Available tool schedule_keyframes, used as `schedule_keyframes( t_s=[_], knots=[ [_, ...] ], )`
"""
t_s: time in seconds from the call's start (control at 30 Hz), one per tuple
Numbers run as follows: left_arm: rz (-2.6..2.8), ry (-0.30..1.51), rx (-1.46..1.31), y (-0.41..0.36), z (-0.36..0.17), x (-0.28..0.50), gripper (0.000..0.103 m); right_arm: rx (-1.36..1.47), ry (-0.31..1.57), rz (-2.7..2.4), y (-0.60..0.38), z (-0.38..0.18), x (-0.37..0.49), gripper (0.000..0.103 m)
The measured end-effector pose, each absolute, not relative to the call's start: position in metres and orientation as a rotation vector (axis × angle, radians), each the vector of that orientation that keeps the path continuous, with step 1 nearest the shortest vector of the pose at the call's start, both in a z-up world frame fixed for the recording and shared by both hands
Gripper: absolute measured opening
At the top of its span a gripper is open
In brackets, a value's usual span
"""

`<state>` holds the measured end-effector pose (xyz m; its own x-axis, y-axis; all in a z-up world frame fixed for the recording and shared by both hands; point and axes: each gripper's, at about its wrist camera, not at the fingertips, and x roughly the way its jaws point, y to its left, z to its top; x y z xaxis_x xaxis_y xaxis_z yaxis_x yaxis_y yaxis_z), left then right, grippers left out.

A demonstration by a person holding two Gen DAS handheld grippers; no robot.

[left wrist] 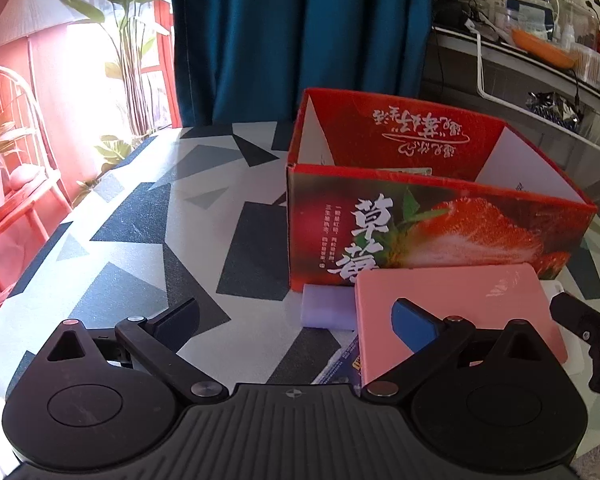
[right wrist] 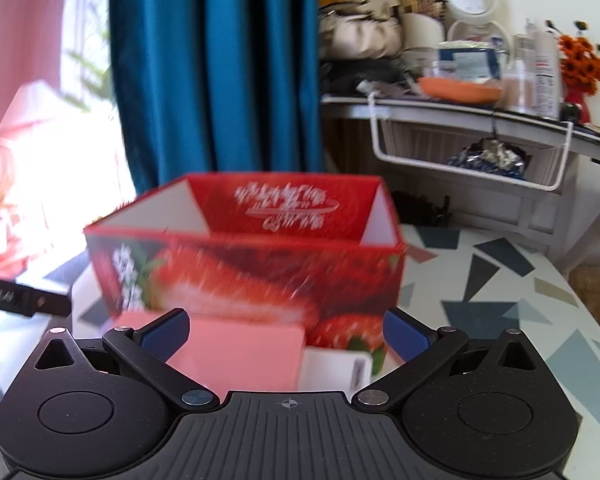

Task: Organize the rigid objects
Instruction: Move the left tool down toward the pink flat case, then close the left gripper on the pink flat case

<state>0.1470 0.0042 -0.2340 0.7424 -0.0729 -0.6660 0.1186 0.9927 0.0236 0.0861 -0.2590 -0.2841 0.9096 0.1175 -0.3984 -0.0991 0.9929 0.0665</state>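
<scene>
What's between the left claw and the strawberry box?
In the left wrist view, a pink box and a purple block lie between the open left claw and the strawberry box.

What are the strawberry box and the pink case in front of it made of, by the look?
Strawberry box: looks like printed cardboard, glossy outside, with plain white inner flaps and folded corners. Pink case: probably hard plastic, smooth with a soft sheen; a highlight shows near its far corner, and its edges stay straight. What it contains cannot be seen.

Teal curtain (left wrist: 300, 36) behind the patterned table (left wrist: 148, 216); red chair (left wrist: 16, 184) left; cluttered shelf (right wrist: 480, 116) right.
</scene>
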Motion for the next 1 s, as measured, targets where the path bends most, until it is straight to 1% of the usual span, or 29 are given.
schedule_keyframes(
  t_s=[0.17, 0.3, 0.43, 0.6, 0.7, 0.83, 1.0],
  knots=[
    [-0.127, 0.743, 0.041, 0.004, -0.238, 0.146, 0.102, -0.040, 0.441, 0.158, -0.247, -0.302, 0.075, 0.103],
    [-0.136, 0.761, 0.017, 0.003, -0.240, 0.149, 0.100, -0.023, 0.464, 0.202, -0.245, -0.307, 0.075, 0.103],
    [-0.163, 0.783, 0.014, -0.001, -0.245, 0.150, 0.094, -0.037, 0.486, 0.238, -0.238, -0.314, 0.075, 0.103],
    [-0.160, 0.786, 0.010, -0.002, -0.247, 0.151, 0.093, -0.069, 0.495, 0.271, -0.232, -0.321, 0.078, 0.103],
    [-0.169, 0.790, 0.002, -0.003, -0.248, 0.152, 0.090, -0.070, 0.494, 0.284, -0.231, -0.324, 0.080, 0.103],
    [-0.189, 0.819, -0.031, -0.002, -0.253, 0.156, 0.076, -0.080, 0.493, 0.289, -0.231, -0.327, 0.084, 0.103],
    [-0.187, 0.825, -0.068, 0.000, -0.257, 0.158, 0.075, -0.086, 0.488, 0.305, -0.230, -0.330, 0.085, 0.103]
  ],
)
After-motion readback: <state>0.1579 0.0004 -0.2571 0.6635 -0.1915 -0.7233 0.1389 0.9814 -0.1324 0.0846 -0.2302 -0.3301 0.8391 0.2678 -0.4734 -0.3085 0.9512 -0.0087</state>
